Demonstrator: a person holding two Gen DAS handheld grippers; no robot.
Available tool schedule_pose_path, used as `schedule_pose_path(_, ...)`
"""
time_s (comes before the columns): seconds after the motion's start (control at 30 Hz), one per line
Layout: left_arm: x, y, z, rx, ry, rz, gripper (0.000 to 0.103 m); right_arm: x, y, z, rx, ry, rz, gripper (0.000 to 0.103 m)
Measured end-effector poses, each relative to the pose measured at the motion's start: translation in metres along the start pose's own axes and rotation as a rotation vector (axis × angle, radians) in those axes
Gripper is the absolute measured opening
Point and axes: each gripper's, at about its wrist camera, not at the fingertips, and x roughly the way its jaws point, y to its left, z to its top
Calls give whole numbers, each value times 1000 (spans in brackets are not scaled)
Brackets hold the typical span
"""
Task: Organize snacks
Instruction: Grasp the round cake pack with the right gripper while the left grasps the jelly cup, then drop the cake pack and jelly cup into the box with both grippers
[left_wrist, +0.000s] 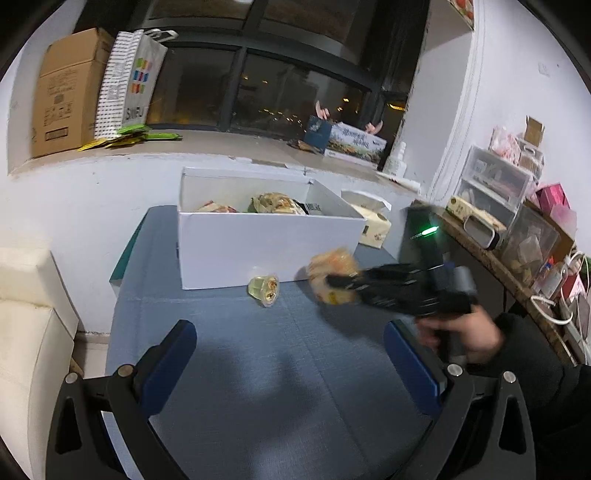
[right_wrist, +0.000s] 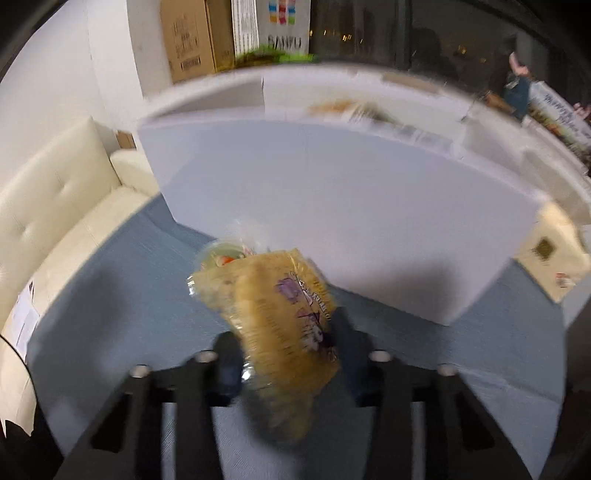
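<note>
A yellow-orange wrapped snack packet is pinched between the blue pads of my right gripper, which is shut on it just above the blue tablecloth. From the left wrist view the same snack packet and right gripper show blurred, close in front of the white box. A small clear jelly cup lies on the cloth near the box's front wall; the jelly cup peeks out behind the packet. Several snack packets lie inside the box. My left gripper hangs open over bare cloth, holding nothing.
A tissue box stands right of the white box. A cream sofa lies left of the table. The sill behind holds a cardboard carton and a paper bag. A cluttered shelf runs along the right wall.
</note>
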Motion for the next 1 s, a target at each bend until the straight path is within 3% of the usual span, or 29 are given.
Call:
schedule_pose_path(0.03,6,-2,1,11,9,2,103,-10,-2,-2,13,-19,10,18)
schedule_pose_path(0.37,130,-7,21,122,173,50,103,-117,-30,-36,145,-175,63,17)
schedule_pose_path(0.57,189,18,22,-20,224,145,103,-157,-41,-65,229,-246,59,17)
schedule_pose_path(0.7,212,22,20,-33,241,185,101,-163,-42,-76,249,-252,57,17)
schedule_pose_path(0.73,216,22,18,-33,249,183,87,-162,-41,-76,244,-250,57,17)
schedule_pose_path(0.8,215,20,17,-13,241,189,43,-162,-38,-80,237,-245,52,17)
schedule_pose_path(0.83,213,22,17,-28,245,157,33,-161,-38,-81,238,-243,56,17)
schedule_pose_path(1.0,177,19,13,-20,191,72,33,-158,-33,-83,232,-237,69,17)
